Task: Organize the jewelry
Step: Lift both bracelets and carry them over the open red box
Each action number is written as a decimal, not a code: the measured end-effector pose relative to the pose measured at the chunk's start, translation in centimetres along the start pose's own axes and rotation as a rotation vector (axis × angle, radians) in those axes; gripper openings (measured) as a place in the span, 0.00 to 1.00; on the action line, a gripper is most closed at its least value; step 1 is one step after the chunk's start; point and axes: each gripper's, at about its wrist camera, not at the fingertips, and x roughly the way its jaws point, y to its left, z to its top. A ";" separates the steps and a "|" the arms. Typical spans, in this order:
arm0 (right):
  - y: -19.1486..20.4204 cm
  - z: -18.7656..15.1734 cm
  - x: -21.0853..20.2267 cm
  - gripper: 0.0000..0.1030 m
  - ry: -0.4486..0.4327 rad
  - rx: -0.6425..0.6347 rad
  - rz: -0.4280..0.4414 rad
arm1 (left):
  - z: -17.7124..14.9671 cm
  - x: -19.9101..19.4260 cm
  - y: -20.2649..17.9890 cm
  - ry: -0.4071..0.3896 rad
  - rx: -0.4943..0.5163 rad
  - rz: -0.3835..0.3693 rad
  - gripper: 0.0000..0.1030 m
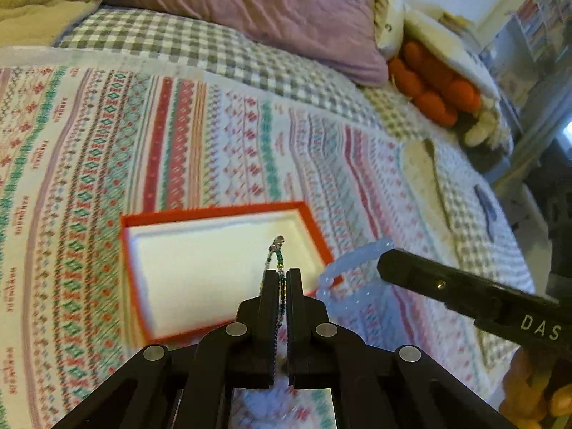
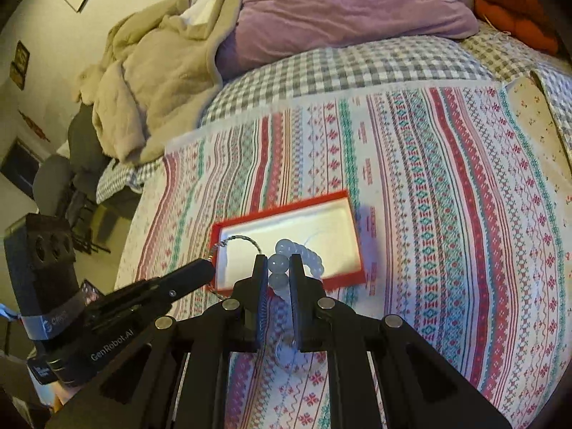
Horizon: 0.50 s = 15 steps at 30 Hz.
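- Since both tongs are already loaded, the job now looks like getting each piece over the red box (image 1: 126, 246) and setting it down inside without a tangle.
- Left tongs (image 1: 283, 279) are clamped fully closed on a thin green beaded chain (image 1: 275, 254), its clasp end poking up past the tips, above the box's right half.
- Right tongs (image 2: 279, 268) are pinched on a bracelet of pale round beads (image 2: 298, 250), which loops out past the tips over the box's near edge.
- I'd lower one at a time, chain first along the left side, then the bracelet to the right, so they don't cross. The chain is floppy and could snag on a fingertip when released.
- Box sits on the striped bedspread (image 2: 447, 196), near the bed's front edge, white lining bare as far as I can see.
- Around it: purple pillow (image 2: 339, 3), beige blanket (image 2: 150, 82), orange cushion (image 1: 434, 89) at the far corner. Nothing's blocking the box except the two tongs crowding each other.
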 end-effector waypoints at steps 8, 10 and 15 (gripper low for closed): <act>-0.1 1.3 2.0 0.12 -0.007 -0.013 -0.006 | 0.6 2.5 2.4 0.027 -0.094 0.042 0.00; 0.2 1.5 2.8 0.12 0.007 -0.023 0.007 | 0.6 2.7 3.0 0.036 -0.106 0.069 0.00; 1.4 1.4 4.4 0.12 0.037 -0.063 0.051 | 0.5 2.9 4.3 0.048 -0.087 0.171 0.00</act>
